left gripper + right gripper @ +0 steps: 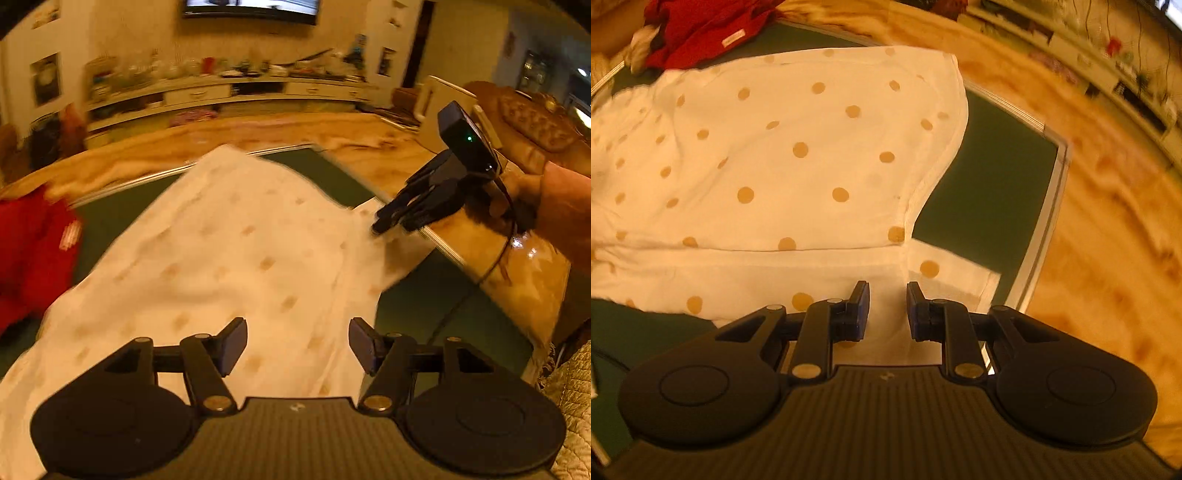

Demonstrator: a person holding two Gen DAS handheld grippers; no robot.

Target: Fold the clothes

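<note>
The left claw [297, 345] hangs released above the dotted shirt [236, 251]; the right claw [887, 308] stands parted over its sleeve [945, 273], gripping nothing. No label on the red garment [701, 33] beyond is readable.

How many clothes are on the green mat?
2: the white dotted garment spread across the green mat, and a red garment bunched at its far corner. More may lie out of view.

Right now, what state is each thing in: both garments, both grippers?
White dotted garment: spread on the green mat, partly folded, one edge doubled over.
Red garment: bunched in a heap at the mat's far corner, unfolded.
Left gripper: open, jaws wide apart above the white cloth, nothing held.
Right gripper: narrow gap, low over the sleeve; grip cannot be told.
</note>
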